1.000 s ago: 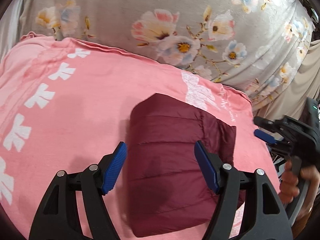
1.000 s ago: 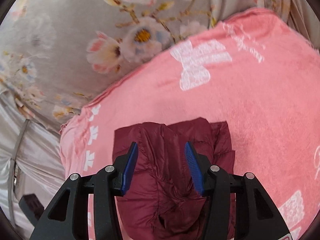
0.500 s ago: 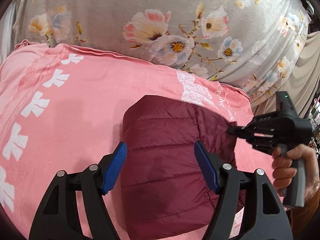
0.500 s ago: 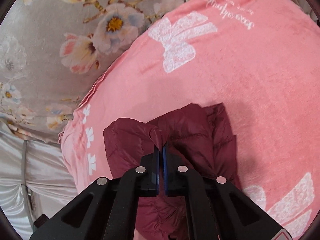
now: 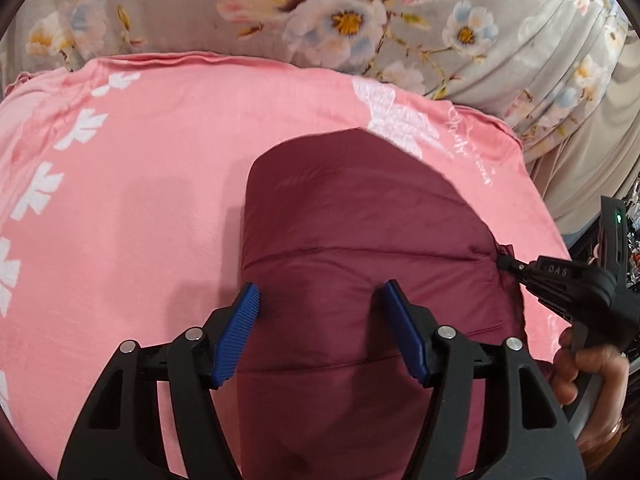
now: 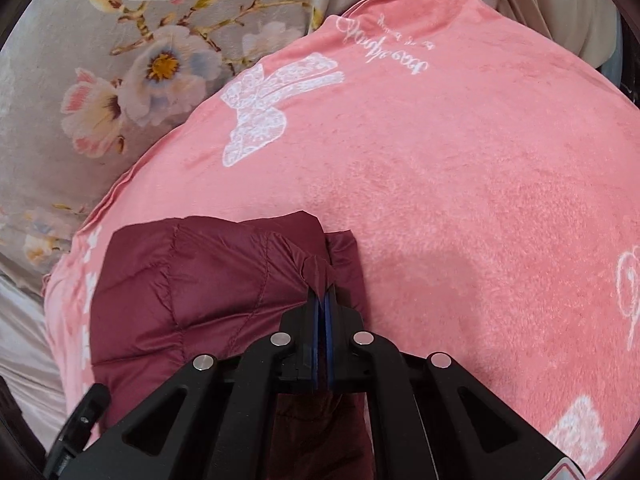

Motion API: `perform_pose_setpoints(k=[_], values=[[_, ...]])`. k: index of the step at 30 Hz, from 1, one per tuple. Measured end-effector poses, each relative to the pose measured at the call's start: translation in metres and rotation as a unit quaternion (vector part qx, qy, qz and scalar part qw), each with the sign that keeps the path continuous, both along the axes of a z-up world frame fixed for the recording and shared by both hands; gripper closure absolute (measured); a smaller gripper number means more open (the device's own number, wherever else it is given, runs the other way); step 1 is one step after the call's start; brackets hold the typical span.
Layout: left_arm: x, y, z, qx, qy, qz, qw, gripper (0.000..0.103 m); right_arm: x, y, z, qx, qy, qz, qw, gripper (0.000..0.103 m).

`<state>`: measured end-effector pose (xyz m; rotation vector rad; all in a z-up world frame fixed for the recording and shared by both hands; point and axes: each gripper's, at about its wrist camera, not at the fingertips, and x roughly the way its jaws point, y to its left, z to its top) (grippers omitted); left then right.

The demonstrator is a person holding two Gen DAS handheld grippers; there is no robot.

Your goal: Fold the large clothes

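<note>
**One folded maroon puffer jacket on a pink blanket, pinched by the right tool**

A single maroon quilted puffer jacket (image 5: 360,248) lies folded into a thick, rounded bundle on a pink fleece blanket (image 5: 140,184). Its shiny fabric is crossed by stitched seams that split it into padded bands. In the left wrist view the jacket fills the centre and runs down to 6 o'clock. In the right wrist view it sits at about 8 o'clock, near the blanket's edge.

The blanket is printed with white bows and script lettering. Under and beyond it, from 10 to 2 o'clock, spreads a grey floral bedsheet (image 5: 180,8) with pink, white and blue flowers.

There are two tools. The left tool (image 5: 320,332) hovers over the jacket with its blue-padded jaws spread and closing. The jacket's near part lies between and below them, but the pads do not press on it.

The right tool (image 6: 322,300) has its jaws pressed together, pinching a gathered tuck of fabric at the jacket's edge. The cloth puckers into creases where the pads (image 6: 329,312) grip it. In the left wrist view this same tool appears at 3 o'clock, its tip biting the jacket's right-hand edge, with a person's hand (image 5: 588,372) wrapped around its handle.

At 8 o'clock in the right wrist view, pale satin-like fabric (image 6: 24,344) shows beside the blanket.
</note>
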<state>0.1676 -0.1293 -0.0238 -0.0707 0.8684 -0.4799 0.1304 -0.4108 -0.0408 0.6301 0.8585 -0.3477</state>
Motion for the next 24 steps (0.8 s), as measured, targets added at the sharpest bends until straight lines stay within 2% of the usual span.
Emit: perform_pose_setpoints(k=[8,10,17,24], values=[[-0.001,-0.022,-0.016,0.042,-0.027,-0.001,0.9988,0.038,0.0,0.022,-0.024,-0.097,-0.01,0.015,0.995,0.101],[-0.002,-0.026,-0.019,0.05,-0.032,-0.002,0.9982,0.037,-0.001,0.025,-0.028,-0.109,-0.013,0.016,0.994,0.101],[-0.004,-0.031,-0.03,0.064,-0.042,-0.004,0.9971,0.036,-0.005,0.028,-0.036,-0.119,-0.027,0.017,0.992,0.1],[-0.005,-0.033,-0.039,0.07,-0.054,-0.005,0.996,0.035,-0.01,0.028,-0.039,-0.105,-0.045,0.015,0.993,0.1]])
